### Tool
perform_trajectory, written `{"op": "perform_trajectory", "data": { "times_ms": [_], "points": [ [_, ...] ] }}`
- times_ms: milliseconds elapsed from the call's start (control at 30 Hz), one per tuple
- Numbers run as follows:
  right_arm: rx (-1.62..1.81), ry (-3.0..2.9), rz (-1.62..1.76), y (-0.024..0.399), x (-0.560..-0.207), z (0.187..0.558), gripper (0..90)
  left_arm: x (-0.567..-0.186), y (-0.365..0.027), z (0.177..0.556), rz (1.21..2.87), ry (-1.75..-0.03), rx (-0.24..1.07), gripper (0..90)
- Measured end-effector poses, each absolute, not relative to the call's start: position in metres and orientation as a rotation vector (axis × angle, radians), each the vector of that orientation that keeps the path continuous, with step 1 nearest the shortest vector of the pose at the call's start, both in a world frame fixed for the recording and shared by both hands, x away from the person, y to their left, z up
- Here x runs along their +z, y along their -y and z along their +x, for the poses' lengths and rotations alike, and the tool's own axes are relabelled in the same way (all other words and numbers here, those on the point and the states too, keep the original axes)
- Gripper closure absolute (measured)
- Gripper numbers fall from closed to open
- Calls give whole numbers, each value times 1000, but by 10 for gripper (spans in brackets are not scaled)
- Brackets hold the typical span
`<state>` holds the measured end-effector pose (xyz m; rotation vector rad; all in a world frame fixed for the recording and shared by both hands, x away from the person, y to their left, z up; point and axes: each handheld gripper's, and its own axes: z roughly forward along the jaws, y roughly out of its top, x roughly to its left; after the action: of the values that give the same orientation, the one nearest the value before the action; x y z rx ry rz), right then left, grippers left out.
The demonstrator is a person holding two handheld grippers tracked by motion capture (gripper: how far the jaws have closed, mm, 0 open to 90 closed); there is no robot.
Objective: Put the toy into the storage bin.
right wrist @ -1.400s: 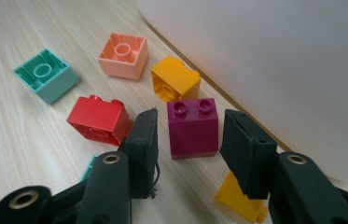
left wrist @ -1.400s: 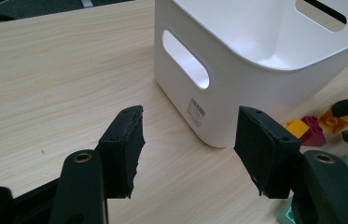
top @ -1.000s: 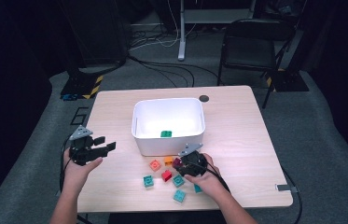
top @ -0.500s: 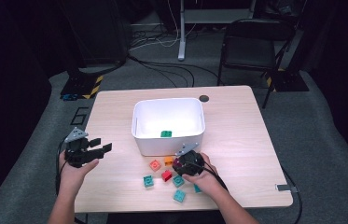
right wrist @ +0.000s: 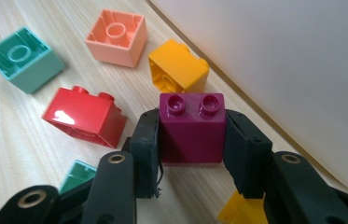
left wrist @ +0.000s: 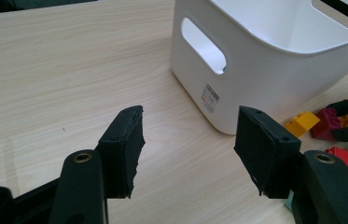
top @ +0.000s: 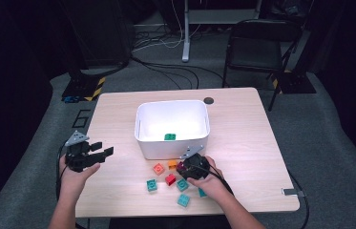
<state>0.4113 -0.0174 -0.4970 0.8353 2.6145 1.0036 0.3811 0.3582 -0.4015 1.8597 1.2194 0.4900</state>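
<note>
My right gripper (right wrist: 191, 140) is shut on a magenta brick (right wrist: 191, 128), its pads pressing both sides; the jaws have just been closing on it. It sits low at the table just in front of the white bin (top: 173, 103), among loose bricks (top: 183, 168). A yellow brick (right wrist: 177, 70), a salmon one (right wrist: 115, 37), a red one (right wrist: 85, 116) and a teal one (right wrist: 22, 58) lie around it. One green brick (top: 170, 137) rests inside the bin. My left gripper (left wrist: 188, 140) is open and empty, left of the bin (left wrist: 274, 70), held over the table's left edge (top: 101, 149).
More teal bricks (top: 183, 200) lie toward the table's front edge. A dark round cap (top: 208, 100) sits behind the bin. A black chair (top: 256, 47) and cables stand beyond the far edge. Bare wood (top: 247, 138) spreads right of the bin.
</note>
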Motion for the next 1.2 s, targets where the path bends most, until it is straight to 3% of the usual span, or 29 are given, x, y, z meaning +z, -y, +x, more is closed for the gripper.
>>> {"op": "perform_trajectory", "data": {
  "times_ms": [1200],
  "points": [
    [1171, -2642, 773, 39, -382, 396, 583, -404, -356, 383, 1848, -1219, 473, 416]
  ]
}}
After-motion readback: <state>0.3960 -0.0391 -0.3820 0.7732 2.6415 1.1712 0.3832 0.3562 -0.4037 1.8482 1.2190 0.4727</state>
